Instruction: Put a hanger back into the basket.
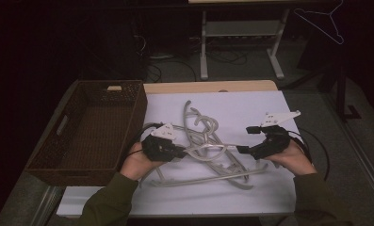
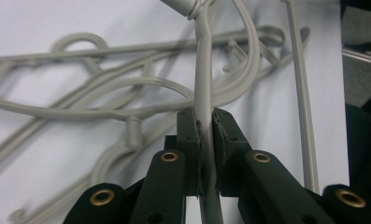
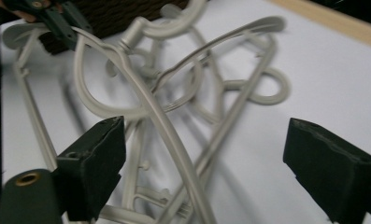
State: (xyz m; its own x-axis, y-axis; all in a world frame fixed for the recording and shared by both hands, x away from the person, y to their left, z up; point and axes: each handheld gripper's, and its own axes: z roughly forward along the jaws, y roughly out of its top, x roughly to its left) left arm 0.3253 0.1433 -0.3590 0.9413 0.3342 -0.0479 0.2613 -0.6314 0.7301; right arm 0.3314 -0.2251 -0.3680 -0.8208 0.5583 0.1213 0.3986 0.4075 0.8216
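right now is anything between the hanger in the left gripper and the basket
Nothing visible stands between them. The left gripper clamps one grey hanger right beside the wicker basket, but that hanger looks tangled with the other hangers, so they may drag along.

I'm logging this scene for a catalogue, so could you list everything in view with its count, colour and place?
hangers: a tangled pile, count unclear, light grey, on the middle of the white table top.
basket: one, dark brown wicker, on the table's left side.
table: one, white top with a wooden far edge.
wire hanger: one, pale, hanging at top right.
frame: one, light grey, on the floor beyond the table.
left gripper: one, black, shut on a hanger bar at the pile's left.
right gripper: one, black, jaws open, a hanger bar between them untouched, at the pile's right.
hands: two, in olive sleeves, at the bottom edge.
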